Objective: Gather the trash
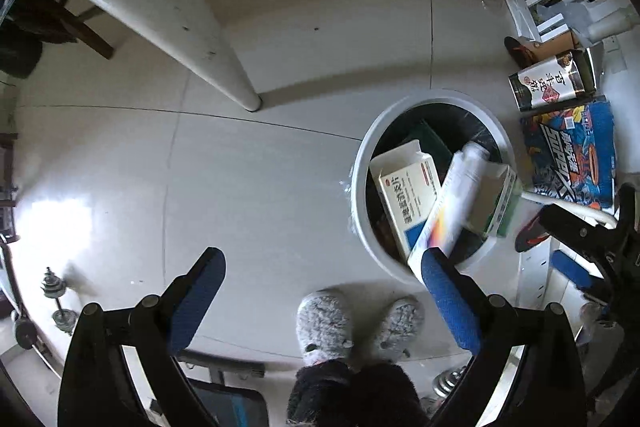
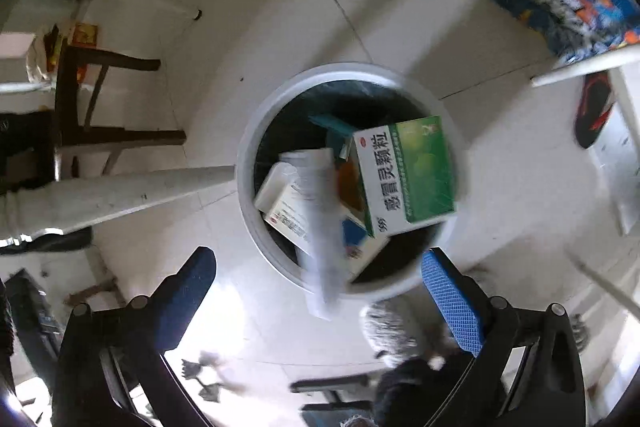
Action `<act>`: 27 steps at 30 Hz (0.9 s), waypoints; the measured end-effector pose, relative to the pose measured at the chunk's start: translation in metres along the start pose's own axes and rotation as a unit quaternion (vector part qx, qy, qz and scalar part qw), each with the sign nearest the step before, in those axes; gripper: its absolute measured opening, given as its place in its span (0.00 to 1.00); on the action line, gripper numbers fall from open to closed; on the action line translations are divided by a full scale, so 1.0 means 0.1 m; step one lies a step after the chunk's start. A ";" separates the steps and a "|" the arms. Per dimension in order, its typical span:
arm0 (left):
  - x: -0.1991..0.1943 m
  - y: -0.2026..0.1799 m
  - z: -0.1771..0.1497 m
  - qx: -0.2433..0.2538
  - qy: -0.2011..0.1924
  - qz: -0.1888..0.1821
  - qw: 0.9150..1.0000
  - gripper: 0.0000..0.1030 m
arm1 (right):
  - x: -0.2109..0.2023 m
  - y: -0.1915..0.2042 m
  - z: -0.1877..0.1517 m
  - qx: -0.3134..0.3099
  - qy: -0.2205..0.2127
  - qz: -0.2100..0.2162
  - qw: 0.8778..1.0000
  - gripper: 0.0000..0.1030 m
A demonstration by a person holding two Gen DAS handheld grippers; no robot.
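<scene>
Glossy pale tile floor (image 1: pixel 280 187), white table leg (image 1: pixel 224 67) nearby. Round white bin (image 2: pixel 248 155) w/ dark liner holds green-white box (image 2: pixel 404 175), white box (image 1: pixel 404 203) & rolled paper (image 1: pixel 452 195). Left gripper (image 1: pixel 322 269) & right gripper (image 2: pixel 318 269) both spread wide, nothing between, above bin
</scene>
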State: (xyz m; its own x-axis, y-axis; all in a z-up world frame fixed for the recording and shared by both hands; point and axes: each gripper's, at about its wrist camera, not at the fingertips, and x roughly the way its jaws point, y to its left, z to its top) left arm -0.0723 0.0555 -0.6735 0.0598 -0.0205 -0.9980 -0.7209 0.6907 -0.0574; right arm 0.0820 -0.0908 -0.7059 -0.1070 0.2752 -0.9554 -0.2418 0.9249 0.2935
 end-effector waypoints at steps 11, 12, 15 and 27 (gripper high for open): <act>-1.50 -0.38 -0.68 0.043 -0.009 -0.009 0.999 0.97 | -1.92 -0.01 -0.67 -0.082 -0.041 -0.113 0.989 1.00; -1.67 -0.41 -0.71 0.046 -0.010 -0.014 0.999 0.97 | -2.18 0.05 -0.74 -0.093 -0.043 -0.114 0.988 1.00; -2.30 -0.52 -0.81 0.057 -0.023 -0.028 0.998 0.97 | -2.77 0.15 -0.91 -0.111 -0.045 -0.106 0.987 1.00; -4.40 -0.74 -1.17 0.095 -0.088 -0.101 0.986 0.97 | -5.07 0.54 -1.50 -0.155 -0.051 -0.012 0.987 1.00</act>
State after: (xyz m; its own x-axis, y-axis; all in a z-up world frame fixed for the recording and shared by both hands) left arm -0.1255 -0.0710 -0.2335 0.3195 -0.0565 -0.9459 -0.5407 0.8089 -0.2310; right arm -0.0221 -0.2194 -0.2010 -0.0045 0.2938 -0.9559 -0.5277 0.8112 0.2518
